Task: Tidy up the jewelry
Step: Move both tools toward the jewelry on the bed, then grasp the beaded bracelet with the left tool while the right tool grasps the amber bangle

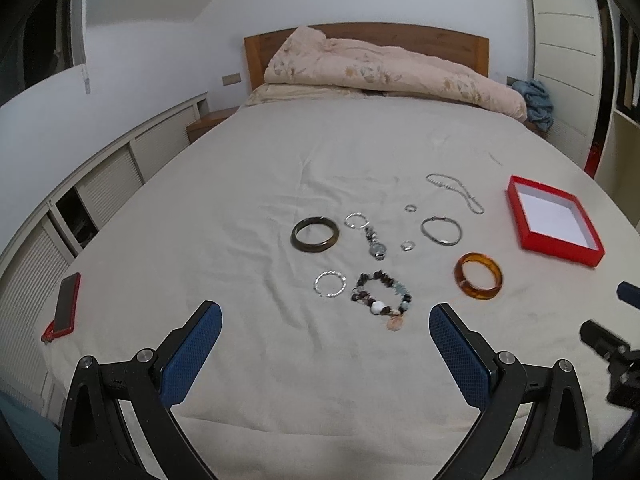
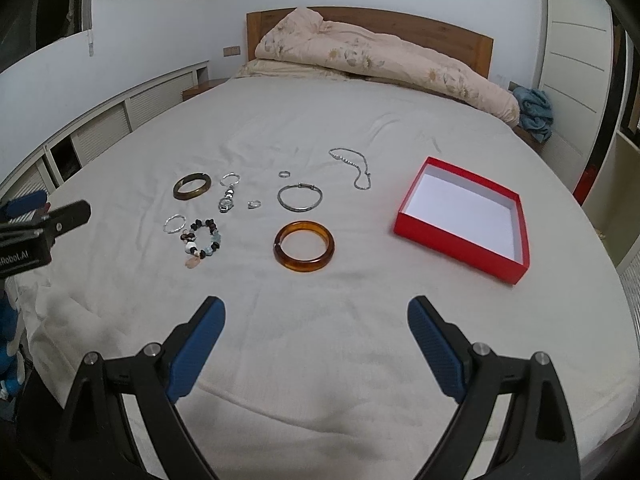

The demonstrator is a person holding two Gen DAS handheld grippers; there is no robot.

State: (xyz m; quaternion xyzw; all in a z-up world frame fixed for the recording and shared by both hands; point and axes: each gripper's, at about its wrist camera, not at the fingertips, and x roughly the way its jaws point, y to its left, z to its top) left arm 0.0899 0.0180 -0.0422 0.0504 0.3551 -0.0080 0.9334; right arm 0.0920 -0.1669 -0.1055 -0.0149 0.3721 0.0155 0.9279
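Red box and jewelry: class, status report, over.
Left gripper open, right gripper open, both empty. Red box empty; amber bangle nearest. Path unobstructed.

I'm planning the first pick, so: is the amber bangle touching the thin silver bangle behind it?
Apart. The right wrist view shows a clear strip of sheet between the amber bangle and the thin silver bangle; the left wrist view agrees.

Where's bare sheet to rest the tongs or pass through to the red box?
Bare sheet lies between the amber bangle and the red box, along the near edge before both open tongs, and beyond the silver chain toward the quilt. Crowded: the cluster from the dark bangle to the beaded bracelet and the thin silver bangle.
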